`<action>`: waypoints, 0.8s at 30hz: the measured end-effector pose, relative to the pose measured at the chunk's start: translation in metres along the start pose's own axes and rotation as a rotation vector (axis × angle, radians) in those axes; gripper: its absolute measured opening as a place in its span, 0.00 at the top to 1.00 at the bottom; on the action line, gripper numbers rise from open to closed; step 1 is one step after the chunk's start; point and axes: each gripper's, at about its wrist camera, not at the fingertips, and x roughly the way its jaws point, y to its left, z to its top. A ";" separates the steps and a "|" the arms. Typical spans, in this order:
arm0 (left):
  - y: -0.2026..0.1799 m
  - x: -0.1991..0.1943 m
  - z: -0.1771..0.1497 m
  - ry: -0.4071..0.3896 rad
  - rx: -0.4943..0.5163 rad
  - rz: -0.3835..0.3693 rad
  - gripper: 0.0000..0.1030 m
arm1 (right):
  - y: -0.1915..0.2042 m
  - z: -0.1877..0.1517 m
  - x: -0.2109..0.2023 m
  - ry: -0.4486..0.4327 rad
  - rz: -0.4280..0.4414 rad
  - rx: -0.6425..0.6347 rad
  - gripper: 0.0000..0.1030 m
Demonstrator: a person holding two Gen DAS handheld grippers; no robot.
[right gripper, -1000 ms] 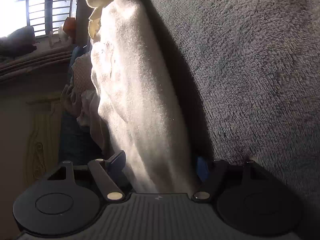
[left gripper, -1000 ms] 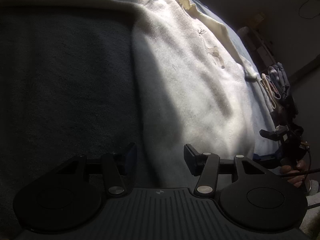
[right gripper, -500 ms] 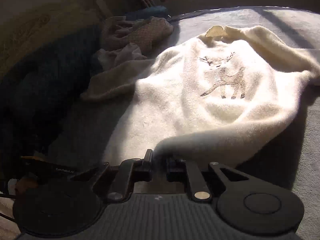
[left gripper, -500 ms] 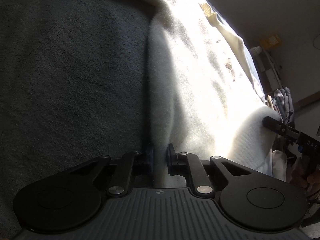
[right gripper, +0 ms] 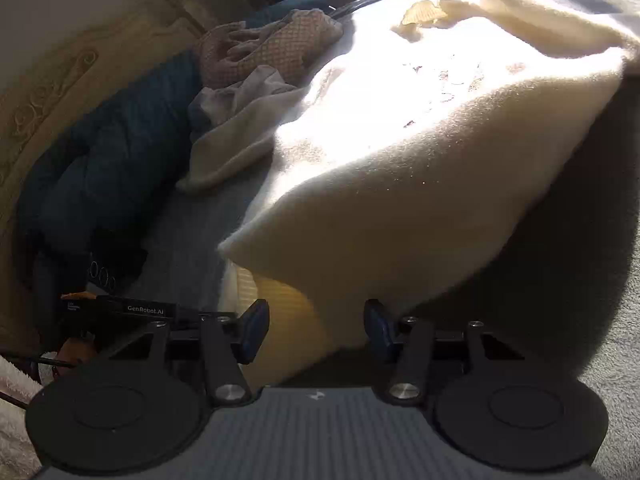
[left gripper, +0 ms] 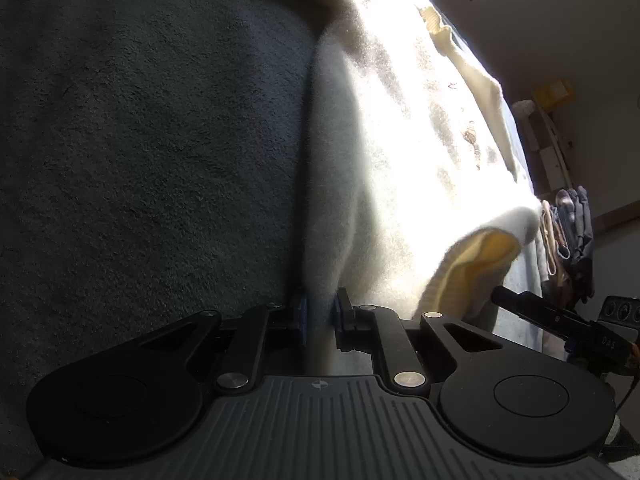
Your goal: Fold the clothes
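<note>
A cream fleece sweater [left gripper: 400, 140] lies on the bed in strong sunlight, its collar at the far end. My left gripper [left gripper: 320, 320] is shut on the sweater's side edge, which is pinched into a raised ridge. In the right wrist view the sweater [right gripper: 400, 160] has its near corner lifted, showing the yellow ribbed inside of the hem. My right gripper [right gripper: 316, 332] has its jaws opening, with the hem hanging loosely between the fingers and the pads apart from it. The right gripper [left gripper: 540, 316] also shows at the right of the left wrist view.
A grey fleece blanket [left gripper: 140, 140] covers the bed on both sides of the sweater. A dark blue garment [right gripper: 100, 168] and a pink patterned cloth [right gripper: 272, 48] are piled against the wooden headboard [right gripper: 60, 80]. Clothes [left gripper: 572, 232] hang beyond the bed's far side.
My left gripper closed on the sweater's edge and rolled a little. My right gripper rolled and rose, closed on the hem, lifted it, and now has its jaws apart again.
</note>
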 end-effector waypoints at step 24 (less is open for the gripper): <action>-0.003 0.003 0.000 -0.008 -0.006 -0.018 0.86 | -0.061 0.005 -0.082 -0.150 -0.041 0.347 0.92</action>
